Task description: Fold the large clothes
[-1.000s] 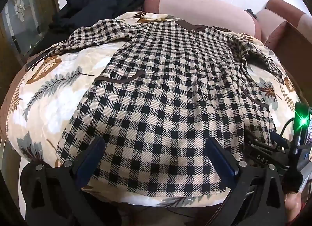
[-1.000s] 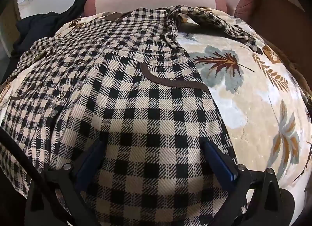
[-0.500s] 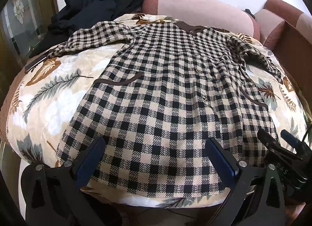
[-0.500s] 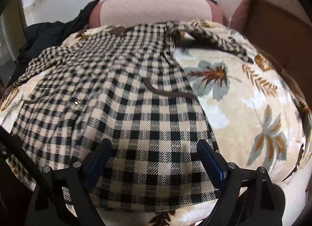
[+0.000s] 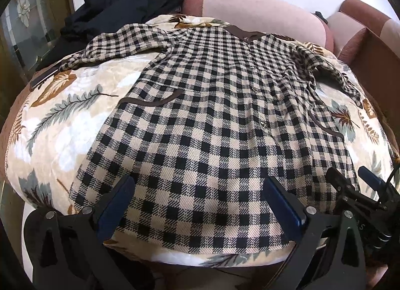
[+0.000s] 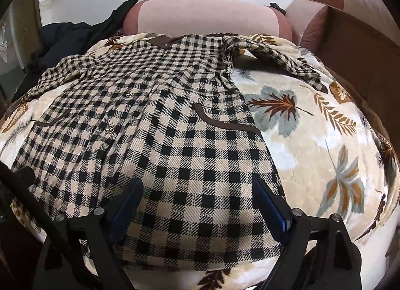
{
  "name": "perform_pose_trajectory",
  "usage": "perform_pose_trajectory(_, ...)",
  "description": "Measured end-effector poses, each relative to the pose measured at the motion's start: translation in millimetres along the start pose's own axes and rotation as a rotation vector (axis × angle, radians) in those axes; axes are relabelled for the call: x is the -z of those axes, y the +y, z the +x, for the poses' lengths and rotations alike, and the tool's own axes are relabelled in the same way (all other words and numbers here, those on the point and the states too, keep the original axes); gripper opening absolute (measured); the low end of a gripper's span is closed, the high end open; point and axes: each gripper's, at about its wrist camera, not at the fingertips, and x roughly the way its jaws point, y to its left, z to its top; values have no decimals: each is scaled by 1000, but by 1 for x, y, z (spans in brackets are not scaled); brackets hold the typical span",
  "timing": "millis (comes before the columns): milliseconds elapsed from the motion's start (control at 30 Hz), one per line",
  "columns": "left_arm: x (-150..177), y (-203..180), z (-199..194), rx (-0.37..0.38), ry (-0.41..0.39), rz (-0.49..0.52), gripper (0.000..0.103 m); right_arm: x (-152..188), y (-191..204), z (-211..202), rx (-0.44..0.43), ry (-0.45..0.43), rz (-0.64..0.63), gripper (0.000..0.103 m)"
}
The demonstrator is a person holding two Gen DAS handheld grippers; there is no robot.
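Observation:
A large black-and-beige checked shirt (image 5: 212, 115) (image 6: 162, 127) lies spread flat, buttoned front up, collar at the far side. Both sleeves reach out sideways; the right sleeve (image 6: 275, 57) is bunched. My left gripper (image 5: 197, 197) hovers open over the hem's left half, nothing between its blue pads (image 5: 117, 205). My right gripper (image 6: 197, 200) hovers open over the hem's right half, also holding nothing. In the left wrist view the right gripper (image 5: 355, 187) shows at the lower right edge of the shirt.
The shirt rests on a cream leaf-print blanket (image 5: 62, 120) (image 6: 325, 140) covering a bed. A pile of dark clothes (image 5: 120, 10) lies at the far left. Pink-and-brown cushions (image 6: 207, 15) line the back wall. A brown board (image 6: 362, 52) stands at the right.
Both grippers have drawn back toward the hem, so more of the shirt and blanket shows. The right gripper's fingers have pulled off the cloth. The shirt has not moved.

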Motion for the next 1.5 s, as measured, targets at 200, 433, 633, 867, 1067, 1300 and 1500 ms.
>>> perform_pose_trajectory(200,3,0,3,-1,10,4,103,1,0,1,1,5,0,92)
perform_pose_trajectory(433,6,3,6,-20,-3,-1,103,3,0,3,5,12,7,92)
perform_pose_trajectory(633,8,3,6,-21,-9,4,103,4,-2,2,6,10,12,92)
perform_pose_trajectory(867,-28,63,-6,-63,-104,-75,101,1,2,-3,18,-14,-9,92)
perform_pose_trajectory(1067,-84,171,4,-124,-182,-254,101,-5,4,-4,35,-19,-23,92)
perform_pose_trajectory(1300,-136,311,71,22,-164,-595,90,-7,12,3,78,11,-60,92)
perform_pose_trajectory(1500,-149,378,137,208,-178,-879,88,-15,21,8,135,32,-96,92)
